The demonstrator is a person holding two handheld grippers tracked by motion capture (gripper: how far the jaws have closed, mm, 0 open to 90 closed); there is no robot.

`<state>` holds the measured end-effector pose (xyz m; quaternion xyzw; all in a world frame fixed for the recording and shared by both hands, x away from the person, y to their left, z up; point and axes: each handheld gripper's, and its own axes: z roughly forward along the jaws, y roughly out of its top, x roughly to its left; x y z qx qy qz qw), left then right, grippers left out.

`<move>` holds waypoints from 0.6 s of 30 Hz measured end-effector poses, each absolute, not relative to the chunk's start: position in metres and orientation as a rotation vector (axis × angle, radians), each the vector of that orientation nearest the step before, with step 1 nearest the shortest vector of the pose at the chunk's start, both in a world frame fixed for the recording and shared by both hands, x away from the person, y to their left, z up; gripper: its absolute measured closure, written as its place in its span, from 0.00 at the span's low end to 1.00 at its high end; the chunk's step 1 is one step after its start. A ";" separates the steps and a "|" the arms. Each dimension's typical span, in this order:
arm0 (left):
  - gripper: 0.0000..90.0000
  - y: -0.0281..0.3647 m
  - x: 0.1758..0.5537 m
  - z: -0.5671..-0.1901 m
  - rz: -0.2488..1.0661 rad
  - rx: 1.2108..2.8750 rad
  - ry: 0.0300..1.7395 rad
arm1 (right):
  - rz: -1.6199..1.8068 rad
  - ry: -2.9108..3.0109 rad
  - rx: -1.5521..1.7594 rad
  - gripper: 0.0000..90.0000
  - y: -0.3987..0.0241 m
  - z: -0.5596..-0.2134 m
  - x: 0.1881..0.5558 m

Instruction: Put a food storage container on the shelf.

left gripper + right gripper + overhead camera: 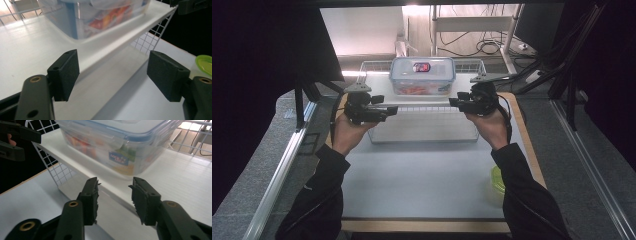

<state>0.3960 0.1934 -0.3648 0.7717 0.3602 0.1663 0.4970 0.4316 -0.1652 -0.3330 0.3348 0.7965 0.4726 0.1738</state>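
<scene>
Clear blue-rimmed lidded container sits on white shelf, contents orange-red. Right gripper view: label readable. Both grippers' fingers released, empty.

No text can be read. A blue and green label is seen on the side of the box, and a red label on its lid, both too blurred to make out.

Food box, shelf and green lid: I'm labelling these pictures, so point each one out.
food box (422, 75), high view, its clear lid.
shelf (30, 37), left gripper view, its white top.
green lid (496, 181), high view, its rim.
</scene>
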 end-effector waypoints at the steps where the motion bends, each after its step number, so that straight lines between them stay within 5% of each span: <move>1: 0.27 0.193 0.392 -0.366 0.407 1.870 0.868 | 1.344 2.259 0.944 0.59 -0.165 -0.335 0.429; 18: 0.10 0.185 0.331 -0.395 0.463 1.913 0.819 | 1.374 2.298 0.829 0.25 -0.166 -0.359 0.384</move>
